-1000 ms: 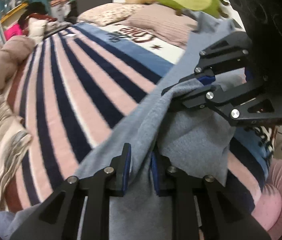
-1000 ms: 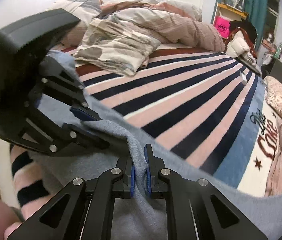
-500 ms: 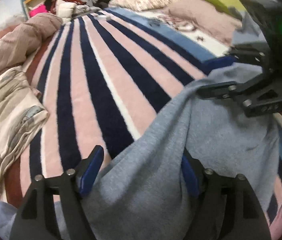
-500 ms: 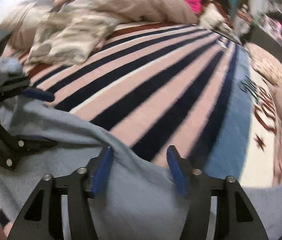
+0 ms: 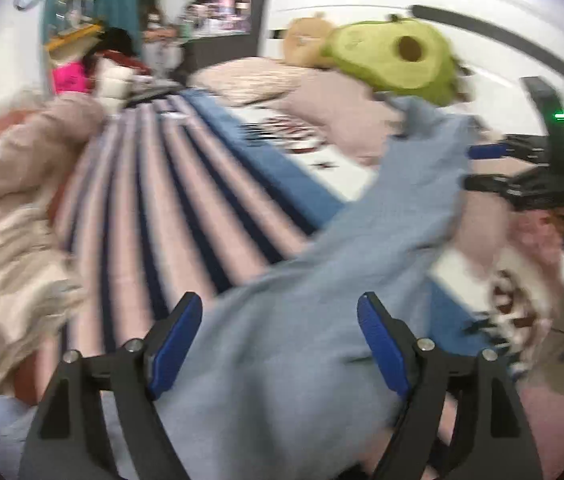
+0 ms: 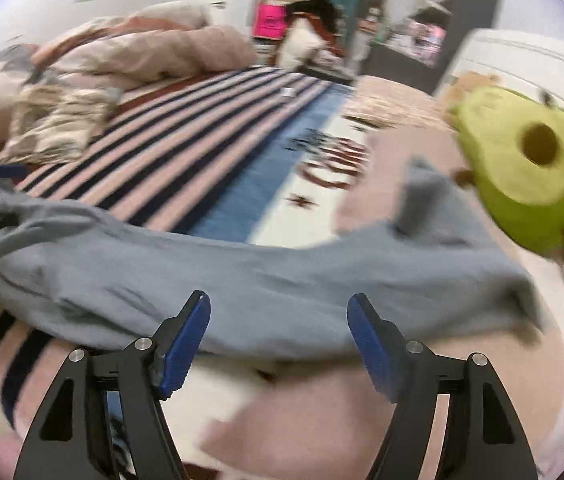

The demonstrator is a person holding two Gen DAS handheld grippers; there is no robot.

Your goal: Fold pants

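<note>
The grey-blue pants lie stretched along the striped blanket, and one end reaches the pillows. My left gripper hovers over the near end of the cloth. Its jaws are opening, and the fabric beneath them is not pinched. In the right wrist view the pants run across from left to right. My right gripper stands above their near edge, its jaws opening with nothing pressed between the pads. The right gripper also shows at the far right, beside the pants' far end.
A green avocado plush and pink pillows lie at the head of the bed. A crumpled beige duvet is heaped along the far side. Cluttered shelves and a teal curtain stand beyond the bed.
Both grippers were shut on a raised fold of the pants; both have let go and spread their jaws. The cloth has dropped flat. The right gripper has swung away toward the pillows.
</note>
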